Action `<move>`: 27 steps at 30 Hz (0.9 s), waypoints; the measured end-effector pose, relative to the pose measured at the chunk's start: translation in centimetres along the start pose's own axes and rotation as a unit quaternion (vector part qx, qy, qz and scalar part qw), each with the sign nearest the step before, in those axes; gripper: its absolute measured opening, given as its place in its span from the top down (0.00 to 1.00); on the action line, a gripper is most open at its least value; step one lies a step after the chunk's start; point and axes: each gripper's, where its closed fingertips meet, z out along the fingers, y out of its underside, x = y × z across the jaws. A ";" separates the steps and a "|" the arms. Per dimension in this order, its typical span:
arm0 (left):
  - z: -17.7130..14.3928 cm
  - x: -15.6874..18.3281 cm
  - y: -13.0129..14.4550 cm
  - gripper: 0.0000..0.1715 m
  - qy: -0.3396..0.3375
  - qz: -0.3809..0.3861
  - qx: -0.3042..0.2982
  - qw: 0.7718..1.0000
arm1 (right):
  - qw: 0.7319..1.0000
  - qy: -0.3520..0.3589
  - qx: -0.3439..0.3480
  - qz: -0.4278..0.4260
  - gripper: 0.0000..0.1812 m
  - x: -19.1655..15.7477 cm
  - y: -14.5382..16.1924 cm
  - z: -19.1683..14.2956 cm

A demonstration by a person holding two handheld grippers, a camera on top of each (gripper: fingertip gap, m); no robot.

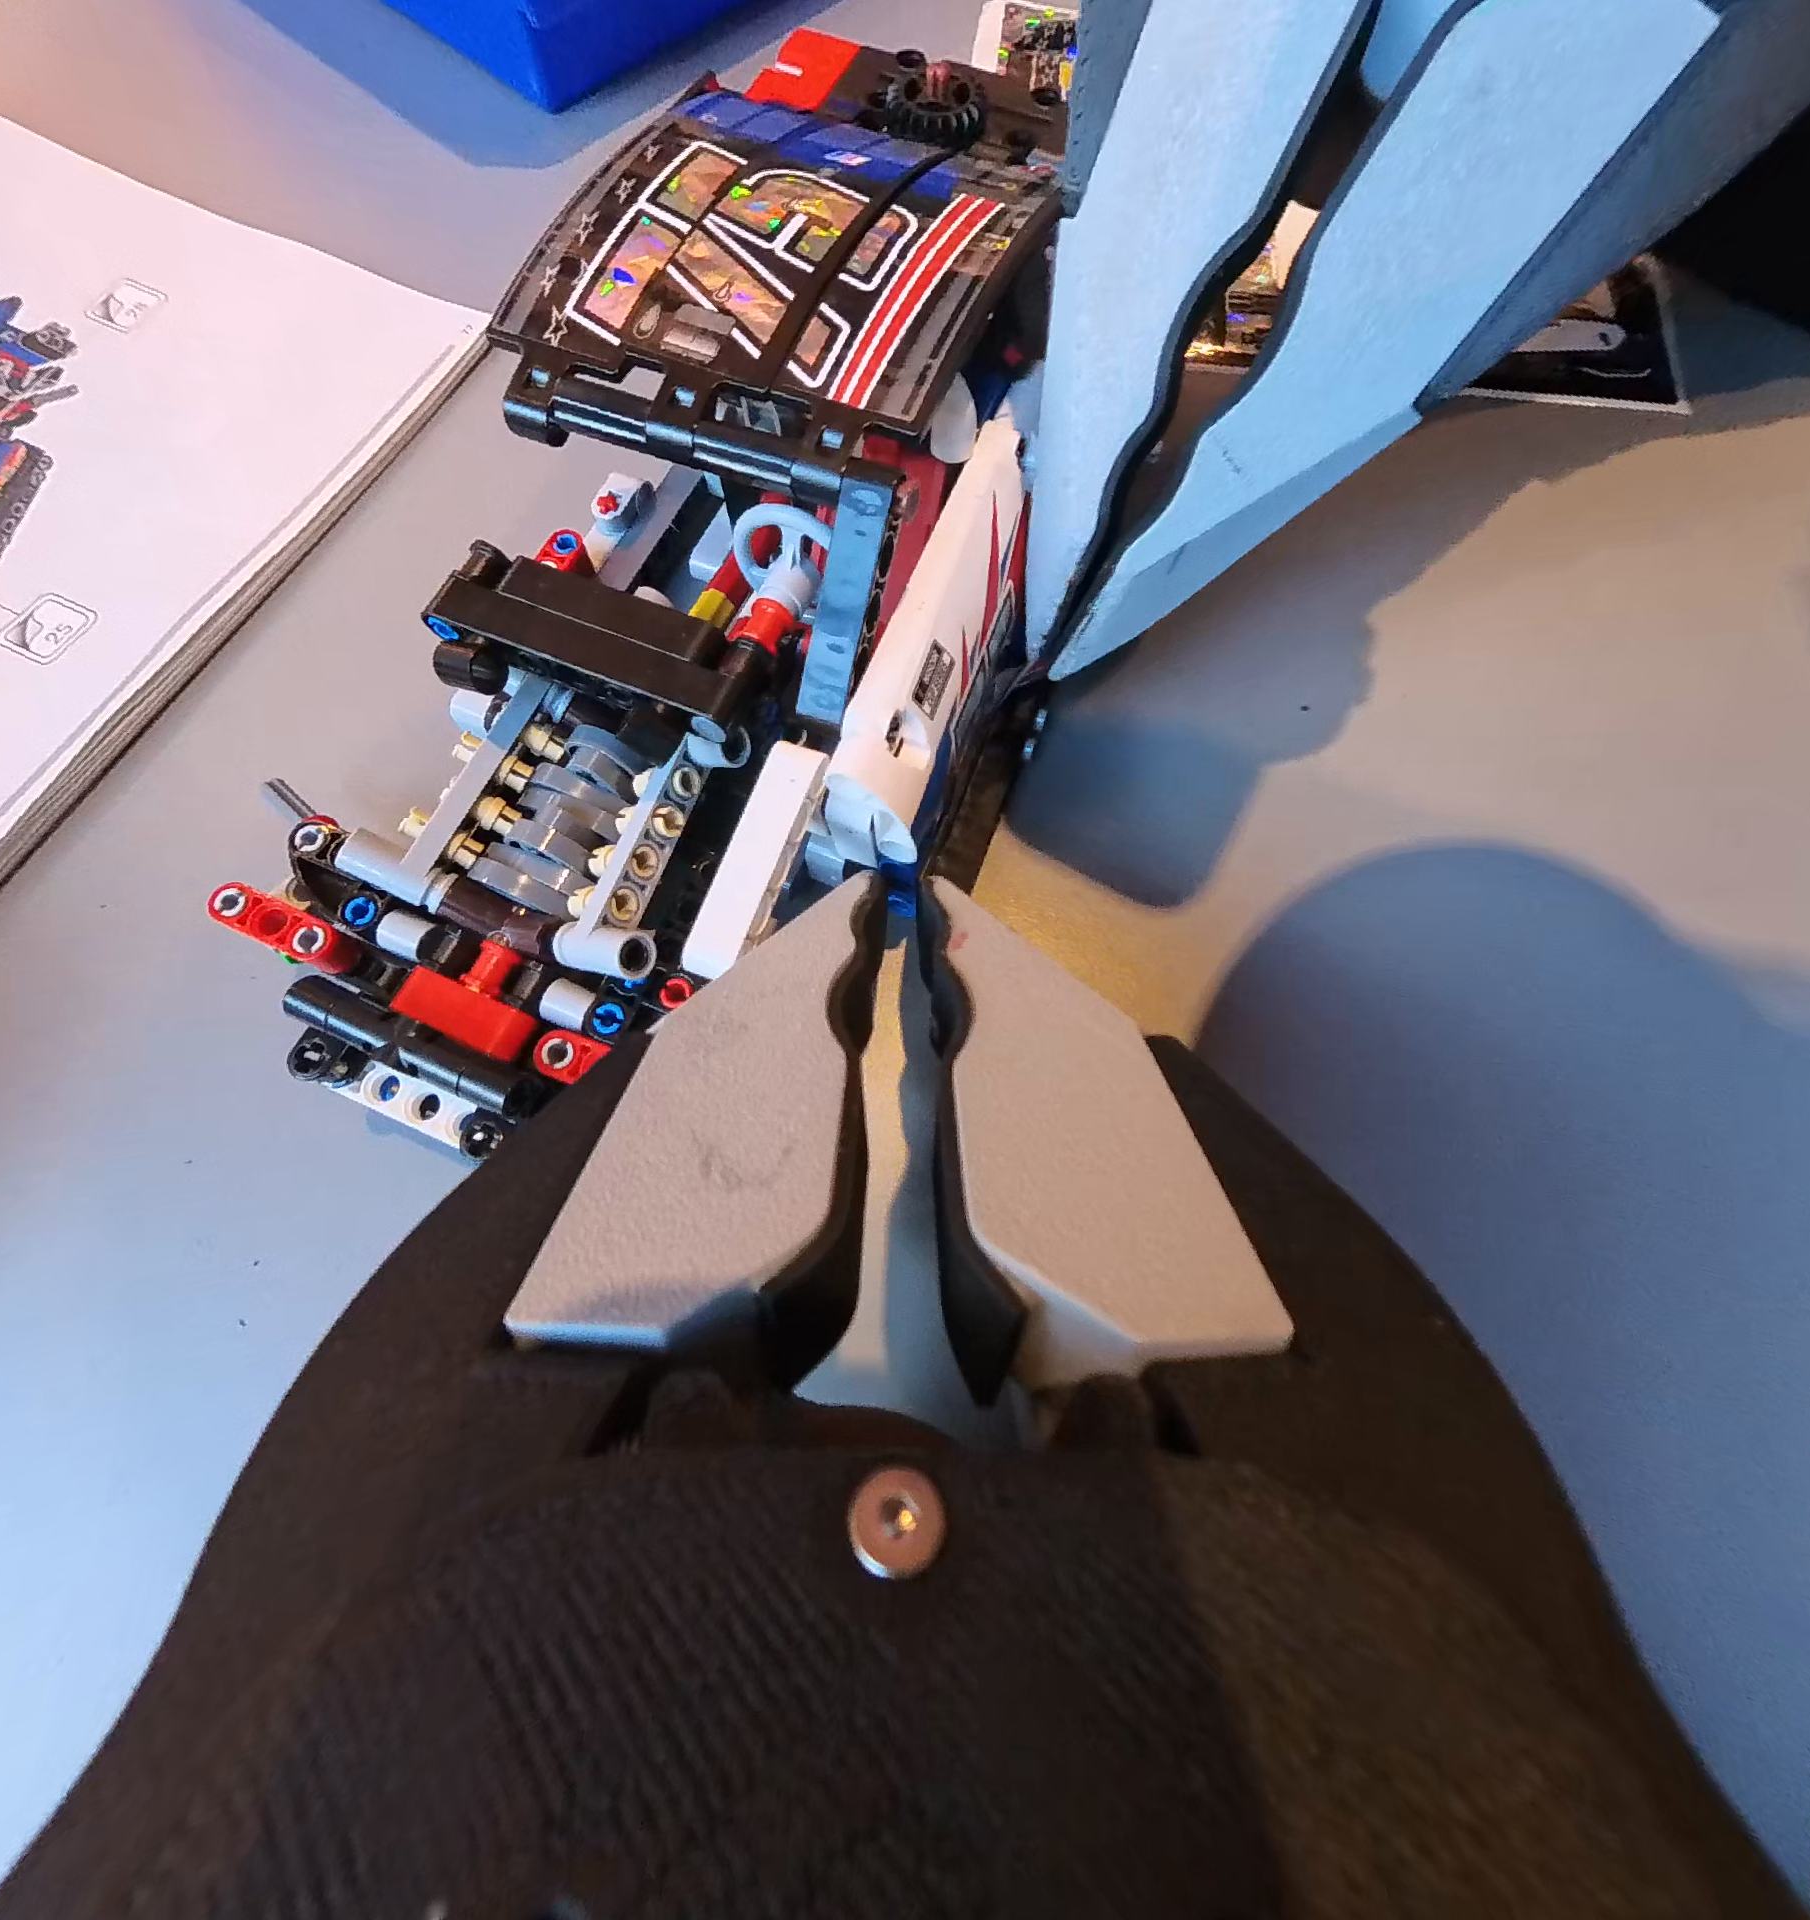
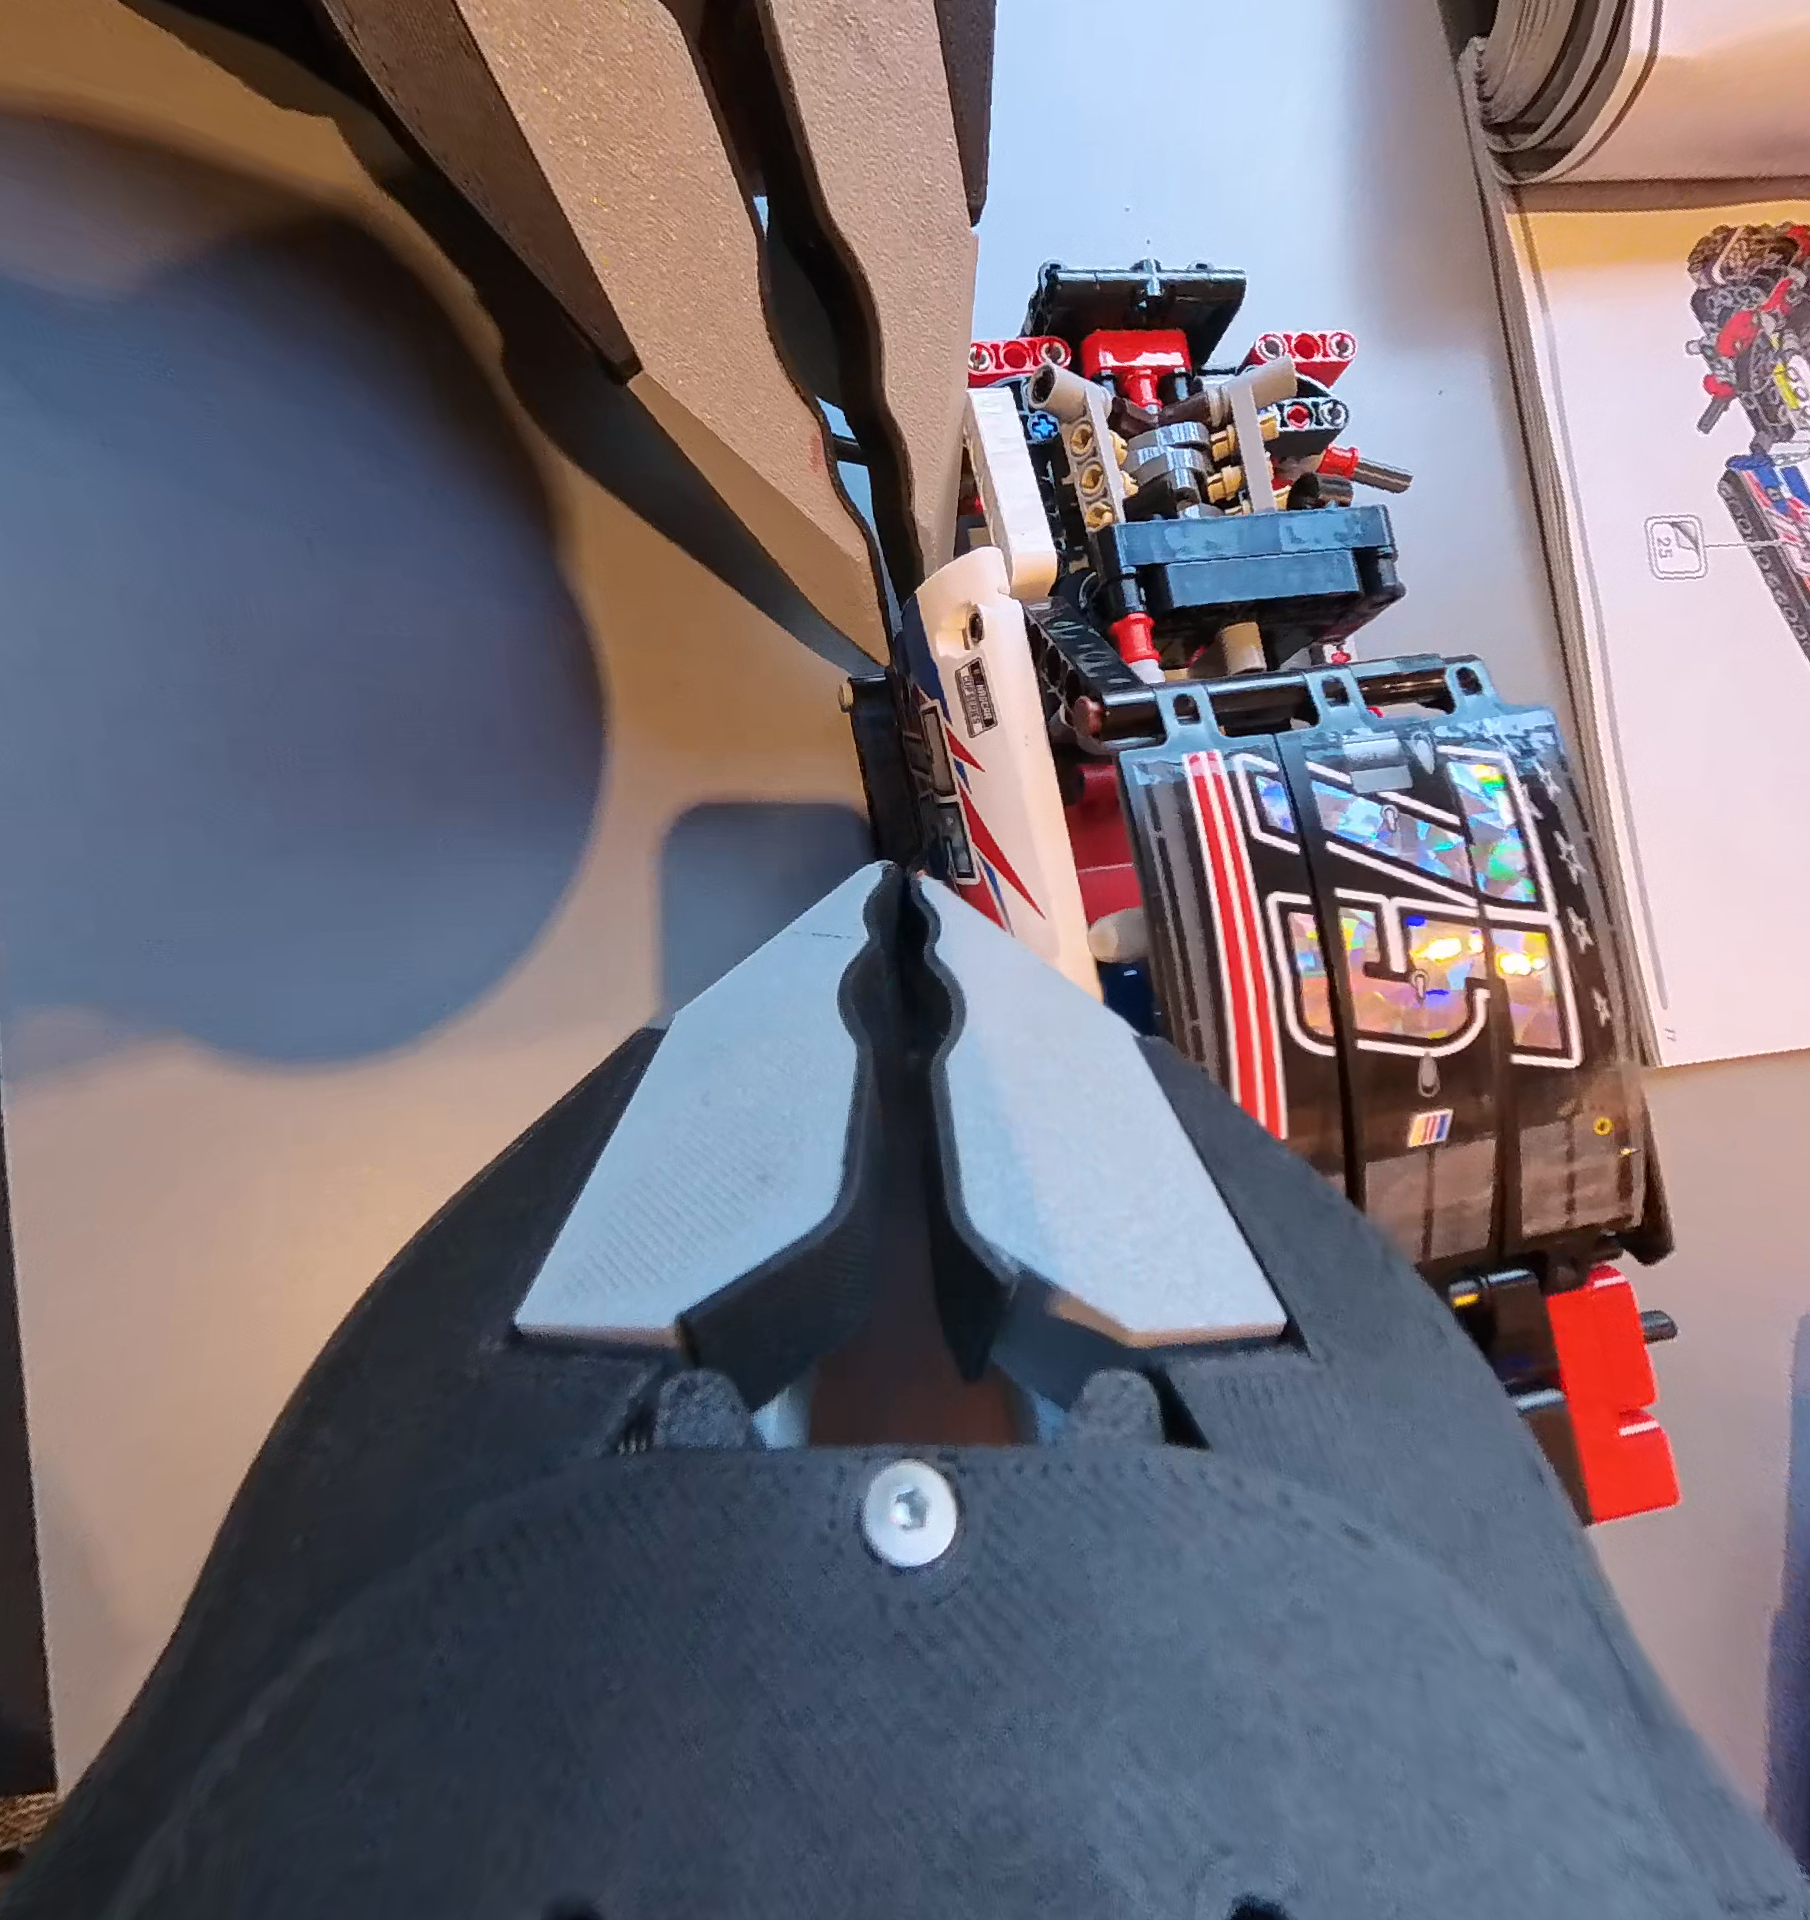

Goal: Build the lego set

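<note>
Both wrist views are brightly lit, but colour differs: the left one reads cool and bluish, the right one warm and tan toward nine o'clock. Soft-edged, rounded blue-grey shadows fall across the pale grey surface [image 1: 1503, 727] [image 2: 205, 1195], some crisp, some smeared. The holographic silver stickers on the black curved lego roof panel [image 1: 766, 260] [image 2: 1400, 935] throw rainbow glare. Wide-angle bending stretches the edges, and the near black plastic housings at six o'clock look soft.

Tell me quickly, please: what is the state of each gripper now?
Left gripper: shut, tips against the white side panel of the lego car; no clear grasp.
Right gripper: shut, tips at the same panel, holding nothing visible.
</note>
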 end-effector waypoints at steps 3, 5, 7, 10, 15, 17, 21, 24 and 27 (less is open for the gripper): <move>0.0 0.0 0.0 0.99 -0.001 0.001 0.000 1.000 | 1.000 0.006 0.000 0.008 1.00 0.1 0.1 0.0; 0.0 0.0 0.0 0.99 -0.002 0.002 0.000 1.000 | 1.000 0.008 0.000 0.010 1.00 0.2 0.1 0.0; 0.0 0.0 0.0 0.99 -0.003 0.003 0.000 1.000 | 1.000 0.008 0.000 0.012 1.00 0.2 0.1 0.0; 0.0 0.0 0.0 0.99 -0.003 0.003 0.000 1.000 | 1.000 0.015 0.001 0.013 1.00 0.2 0.1 0.0; 0.0 0.0 0.0 0.99 -0.005 0.003 -0.001 1.000 | 1.000 0.028 0.000 0.010 1.00 0.2 0.1 0.0; 0.0 0.0 0.0 0.99 -0.004 0.003 -0.001 1.000 | 0.999 0.029 0.002 0.013 0.99 0.2 0.1 0.0; 0.0 0.0 0.0 0.99 -0.003 0.002 -0.001 1.000 | 0.999 0.030 0.002 0.018 1.00 0.3 0.2 0.0; 0.0 0.0 0.0 0.99 -0.003 0.002 -0.001 1.000 | 0.999 0.031 0.001 0.019 1.00 0.3 0.3 0.0; 0.1 -0.3 0.3 1.00 -0.014 0.002 -0.012 1.000 | 0.999 0.037 -0.001 0.023 1.00 0.5 0.4 -0.1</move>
